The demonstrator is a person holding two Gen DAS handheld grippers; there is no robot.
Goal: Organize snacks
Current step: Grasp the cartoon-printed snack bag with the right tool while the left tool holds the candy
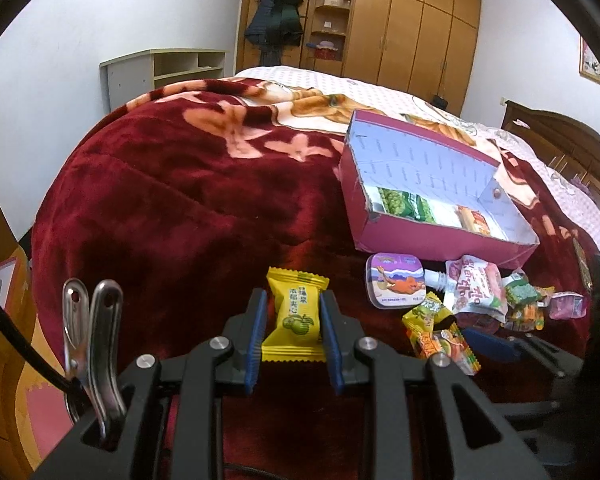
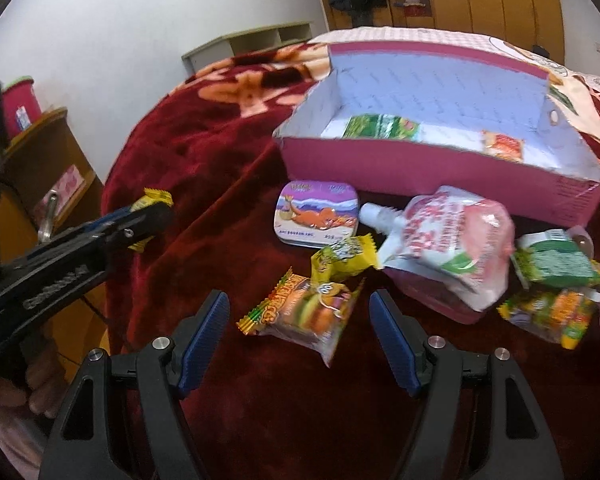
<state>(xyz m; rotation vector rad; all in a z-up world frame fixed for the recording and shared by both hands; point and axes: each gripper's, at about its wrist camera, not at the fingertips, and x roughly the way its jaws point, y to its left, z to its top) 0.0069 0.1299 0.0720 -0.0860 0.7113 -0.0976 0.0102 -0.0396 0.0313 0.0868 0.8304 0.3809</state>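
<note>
My left gripper (image 1: pixel 294 312) is shut on a yellow candy packet (image 1: pixel 295 312), held above the red blanket; it shows from the side in the right wrist view (image 2: pixel 146 216). My right gripper (image 2: pixel 300 312) is open, its fingers on either side of a burger gummy packet (image 2: pixel 308 316) lying on the blanket. A pink open box (image 2: pixel 440 168) holds a green packet (image 2: pixel 380 126) and an orange packet (image 2: pixel 502 146). In front of it lie a purple tin (image 2: pixel 318 212), a yellow packet (image 2: pixel 344 260), a pink spouted pouch (image 2: pixel 452 240) and several small snacks (image 2: pixel 552 280).
Everything lies on a bed with a red floral blanket (image 1: pixel 180 200). The bed edge drops off at the left. A wooden cabinet (image 2: pixel 48 168) with a pink container stands left of the bed. A wardrobe (image 1: pixel 400 20) and a low shelf (image 1: pixel 164 68) stand behind.
</note>
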